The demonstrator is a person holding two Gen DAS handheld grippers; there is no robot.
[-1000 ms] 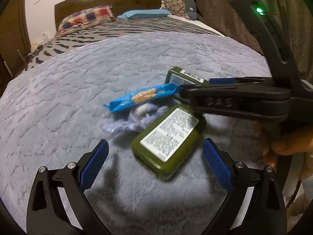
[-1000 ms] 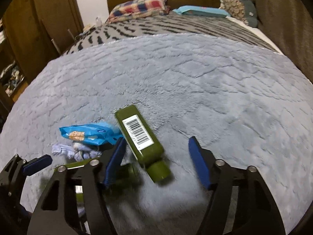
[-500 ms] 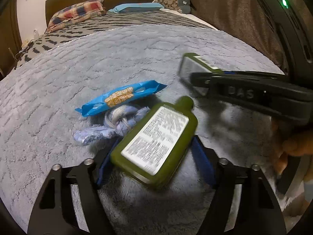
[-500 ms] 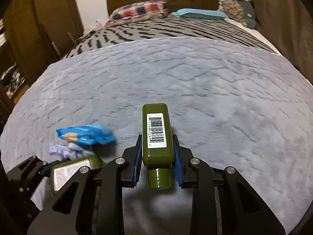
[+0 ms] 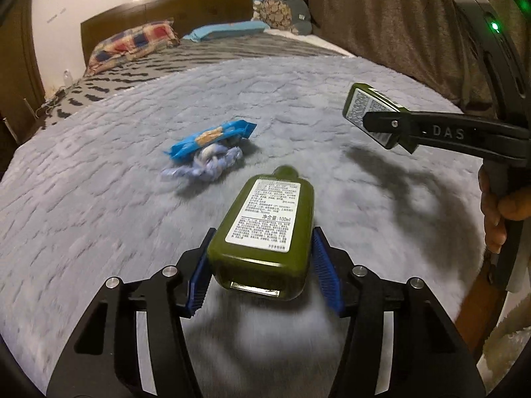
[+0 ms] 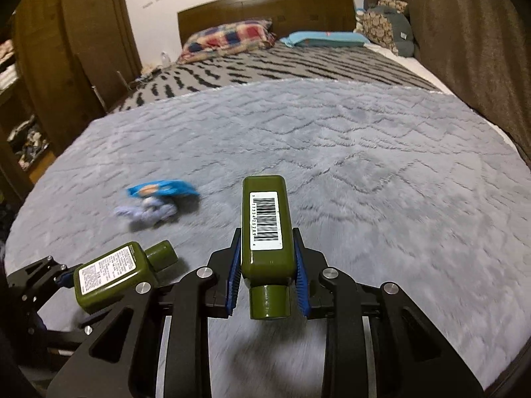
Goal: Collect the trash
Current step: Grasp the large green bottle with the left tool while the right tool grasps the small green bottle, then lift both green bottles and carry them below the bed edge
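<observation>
A flat green bottle with a white text label (image 5: 265,219) hangs just above the grey blanket. My left gripper (image 5: 264,232) has its blue pads pressed on the bottle's sides, jaws still closing. The same bottle (image 6: 109,272) shows low left in the right wrist view. A second green bottle with a barcode (image 6: 265,219) is clamped cap-down in my right gripper (image 6: 266,234), clear of the blanket. It appears at the right of the left wrist view as the barcode bottle (image 5: 361,106) in the right gripper (image 5: 381,122). A blue snack wrapper (image 5: 212,136) lies on a lavender knotted rope (image 5: 205,165).
The fluffy grey blanket (image 5: 99,199) covers the bed's near half, with a zebra-striped cover (image 6: 298,63), pillows and a wooden headboard (image 6: 265,6) beyond. Brown curtains (image 6: 464,33) hang at the right and a wooden wardrobe (image 6: 66,33) stands left. A hand (image 5: 504,205) grips the right tool.
Both grippers went from open around the bottles to shut on them. Both bottles have come up off the blanket and drawn back from the wrapper and rope.
</observation>
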